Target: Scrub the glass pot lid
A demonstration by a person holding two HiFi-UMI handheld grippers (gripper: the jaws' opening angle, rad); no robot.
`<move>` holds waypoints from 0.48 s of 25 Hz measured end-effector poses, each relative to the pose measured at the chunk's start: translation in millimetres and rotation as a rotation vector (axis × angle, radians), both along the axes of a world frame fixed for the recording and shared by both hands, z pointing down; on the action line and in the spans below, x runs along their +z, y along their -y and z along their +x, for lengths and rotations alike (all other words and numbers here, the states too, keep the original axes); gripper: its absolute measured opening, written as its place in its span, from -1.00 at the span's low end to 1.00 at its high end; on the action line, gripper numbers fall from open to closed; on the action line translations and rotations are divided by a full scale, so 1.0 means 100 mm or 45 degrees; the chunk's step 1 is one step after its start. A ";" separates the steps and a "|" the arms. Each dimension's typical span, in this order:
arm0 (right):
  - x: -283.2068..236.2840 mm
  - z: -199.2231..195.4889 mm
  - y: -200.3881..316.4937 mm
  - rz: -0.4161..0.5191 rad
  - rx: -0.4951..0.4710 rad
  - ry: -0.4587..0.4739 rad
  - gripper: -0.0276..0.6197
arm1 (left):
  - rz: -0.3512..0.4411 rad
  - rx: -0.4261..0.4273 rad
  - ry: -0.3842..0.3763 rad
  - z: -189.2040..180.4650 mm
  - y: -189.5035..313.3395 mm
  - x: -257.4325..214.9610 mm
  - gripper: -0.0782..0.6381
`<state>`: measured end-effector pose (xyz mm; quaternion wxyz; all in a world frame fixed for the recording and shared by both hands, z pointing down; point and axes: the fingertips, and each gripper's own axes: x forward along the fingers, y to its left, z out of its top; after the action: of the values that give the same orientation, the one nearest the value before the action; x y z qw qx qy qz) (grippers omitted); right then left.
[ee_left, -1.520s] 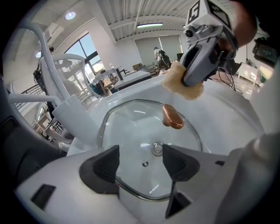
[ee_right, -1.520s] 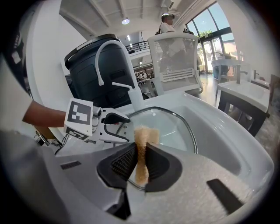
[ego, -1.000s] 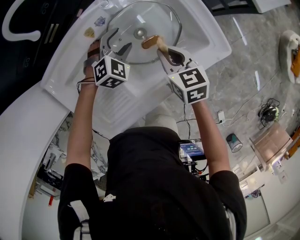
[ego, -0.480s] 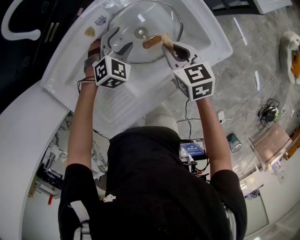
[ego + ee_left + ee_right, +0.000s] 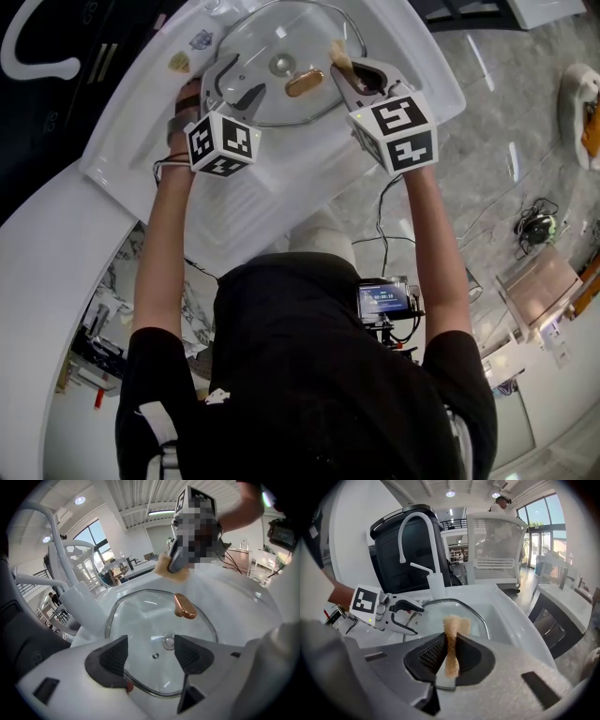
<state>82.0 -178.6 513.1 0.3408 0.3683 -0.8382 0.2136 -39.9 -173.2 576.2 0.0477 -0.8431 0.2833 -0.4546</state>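
Note:
The round glass pot lid lies in the white sink, with a metal stud at its centre and a copper-coloured piece beside it. My right gripper is shut on a tan sponge over the lid's right rim. In the right gripper view the sponge stands pinched between the pads. My left gripper stands open over the lid's near-left edge. From the left gripper view the lid spreads out beyond the parted jaws, and the copper piece shows on it.
A white gooseneck faucet rises behind the sink, with a black bin behind it. The ribbed drainboard lies near my body. Cables and small items are on the marble floor at the right.
My right gripper has carried the sponge from the copper piece near the lid's centre out to the lid's far right rim. The left gripper and the lid have stayed put.

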 end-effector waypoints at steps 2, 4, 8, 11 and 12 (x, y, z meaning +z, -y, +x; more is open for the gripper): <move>0.00 0.03 0.13 0.022 0.026 -0.019 -0.82 | 0.001 -0.002 -0.001 0.00 0.00 -0.01 0.05; 0.02 0.05 0.23 0.034 0.046 -0.031 -0.82 | 0.001 -0.002 -0.001 0.01 0.01 -0.01 0.05; 0.11 0.03 0.34 0.042 0.030 -0.072 -0.82 | 0.002 0.002 -0.003 0.00 0.01 -0.01 0.05; 0.16 -0.02 0.40 0.047 -0.021 -0.109 -0.82 | 0.006 0.002 -0.004 0.00 0.00 -0.01 0.05; 0.17 -0.03 0.43 0.050 -0.035 -0.120 -0.82 | 0.008 0.003 -0.004 0.00 0.01 -0.01 0.05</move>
<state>79.2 -221.4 530.6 0.3755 0.3729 -0.8303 0.1748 -40.0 -173.8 575.4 0.0503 -0.8440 0.2838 -0.4523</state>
